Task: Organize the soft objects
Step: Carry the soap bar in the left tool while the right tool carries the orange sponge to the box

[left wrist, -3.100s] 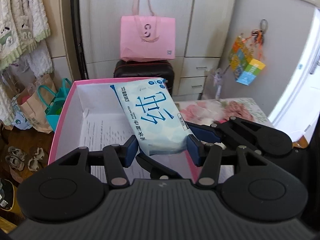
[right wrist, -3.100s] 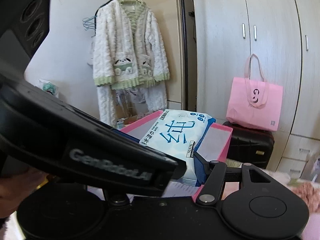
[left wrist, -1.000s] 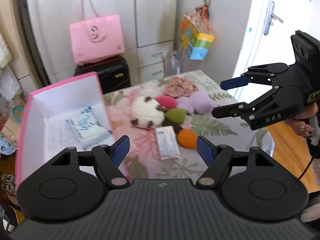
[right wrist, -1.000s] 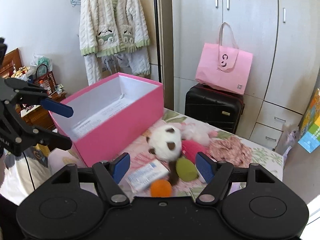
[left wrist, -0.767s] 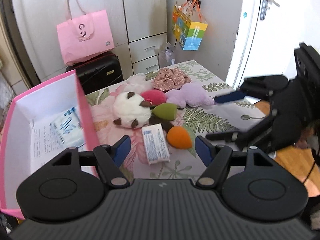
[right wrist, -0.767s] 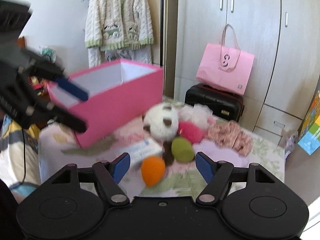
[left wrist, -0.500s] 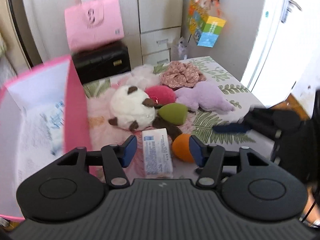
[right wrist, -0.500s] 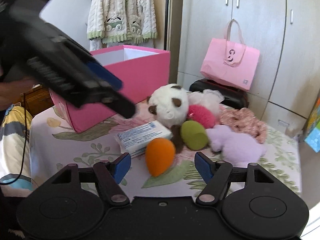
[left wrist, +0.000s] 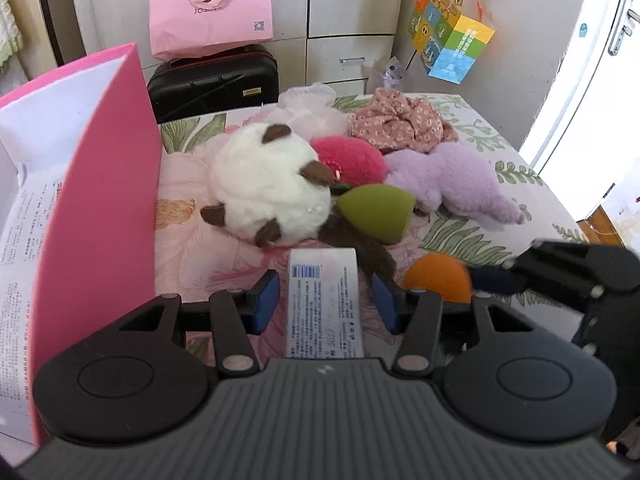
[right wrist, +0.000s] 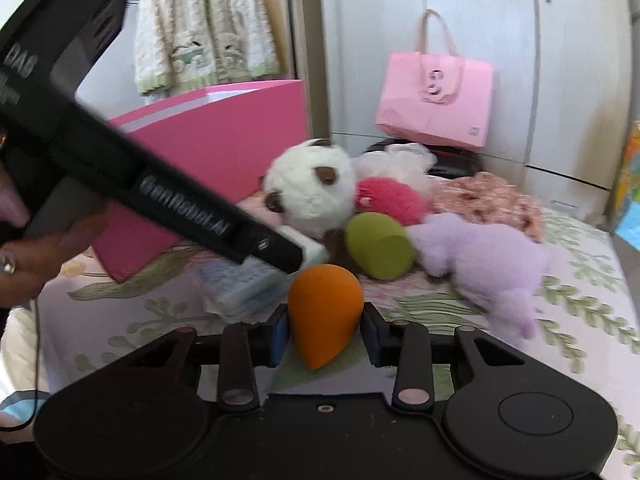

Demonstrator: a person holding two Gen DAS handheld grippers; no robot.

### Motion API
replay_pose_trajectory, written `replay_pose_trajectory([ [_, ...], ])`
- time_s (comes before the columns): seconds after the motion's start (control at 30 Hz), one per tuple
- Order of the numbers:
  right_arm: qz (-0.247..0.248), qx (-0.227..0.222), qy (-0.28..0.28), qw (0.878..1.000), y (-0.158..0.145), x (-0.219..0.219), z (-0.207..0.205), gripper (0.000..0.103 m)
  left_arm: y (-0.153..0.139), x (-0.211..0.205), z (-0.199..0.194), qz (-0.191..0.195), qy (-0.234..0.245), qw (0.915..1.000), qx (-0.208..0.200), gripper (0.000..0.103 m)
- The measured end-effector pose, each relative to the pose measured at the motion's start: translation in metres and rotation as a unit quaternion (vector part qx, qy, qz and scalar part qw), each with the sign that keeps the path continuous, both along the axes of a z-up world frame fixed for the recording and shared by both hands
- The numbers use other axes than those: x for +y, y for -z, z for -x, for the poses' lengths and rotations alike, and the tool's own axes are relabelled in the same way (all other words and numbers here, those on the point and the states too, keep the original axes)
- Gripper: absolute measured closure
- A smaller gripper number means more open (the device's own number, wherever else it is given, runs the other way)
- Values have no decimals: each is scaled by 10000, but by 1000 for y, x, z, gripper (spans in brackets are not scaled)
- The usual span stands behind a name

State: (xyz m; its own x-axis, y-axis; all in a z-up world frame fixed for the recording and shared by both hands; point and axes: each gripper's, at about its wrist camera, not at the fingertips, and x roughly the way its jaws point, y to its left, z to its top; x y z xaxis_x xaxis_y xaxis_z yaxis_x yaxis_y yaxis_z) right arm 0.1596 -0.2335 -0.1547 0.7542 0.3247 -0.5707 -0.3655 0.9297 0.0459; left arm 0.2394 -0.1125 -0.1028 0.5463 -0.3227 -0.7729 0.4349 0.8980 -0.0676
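Note:
My left gripper (left wrist: 326,300) is open with a small white tissue pack (left wrist: 325,304) lying between its blue pads, not clamped. My right gripper (right wrist: 325,334) is open around an orange sponge egg (right wrist: 324,312), pads close to its sides; the egg rests on the table and also shows in the left wrist view (left wrist: 436,278). Behind lie a white panda plush (left wrist: 268,192), a red fuzzy ball (left wrist: 352,160), a green sponge egg (left wrist: 376,212), a purple plush (left wrist: 452,184) and a floral scrunchie (left wrist: 400,124). The pink box (left wrist: 100,216) stands at the left.
The floral tablecloth (left wrist: 532,196) covers the table; its right edge drops to the floor by the door. A black suitcase (left wrist: 212,80) with a pink bag (left wrist: 212,4) stands behind the table. A white fluffy cloth (left wrist: 312,112) lies behind the panda.
The left gripper let the wet wipes pack go into the pink box, then moved right and down over the small tissue pack. The right gripper came down around the orange egg.

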Motion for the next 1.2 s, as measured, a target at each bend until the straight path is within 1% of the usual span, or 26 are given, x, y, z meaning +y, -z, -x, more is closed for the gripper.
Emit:
replay_pose_trajectory([
  [0.13,230,-51,294,9993,0,-5,3,61,13,-4,1,7,-83,9999,78,52],
  [0.2,286,-45,395,9988,3,-4,4,61,17,-8,7,-84,-107,9998,-127,51],
  [0.33,172,-139,626,9978,6,-3,6,61,24,-15,18,-233,-173,9981,-542,51],
  [0.37,149,-168,690,9974,7,-3,6,61,25,-15,21,-214,-203,9976,-622,54],
  [0.43,64,-249,884,9957,10,-1,9,61,26,-12,26,-108,-342,9966,-742,63],
  [0.5,33,-349,1062,9937,12,2,13,61,27,-9,31,-65,-379,9958,-836,64],
  [0.63,55,-472,1309,9903,14,10,20,62,25,-4,39,94,-388,9961,-785,64],
  [0.73,193,-515,1343,9894,11,12,26,63,22,2,47,226,-386,9965,-706,64],
  [0.83,76,-365,1407,9894,10,11,30,63,19,9,55,302,-403,9966,-654,64],
  [0.93,72,-355,1496,9881,7,13,39,62,14,17,65,324,-405,9965,-661,64],
  [1.1,-326,-75,1480,9884,4,12,52,62,6,35,82,457,-386,9965,-579,64],
  [1.2,-492,32,1435,9884,1,13,62,62,2,45,92,459,-353,9969,-535,64],
])
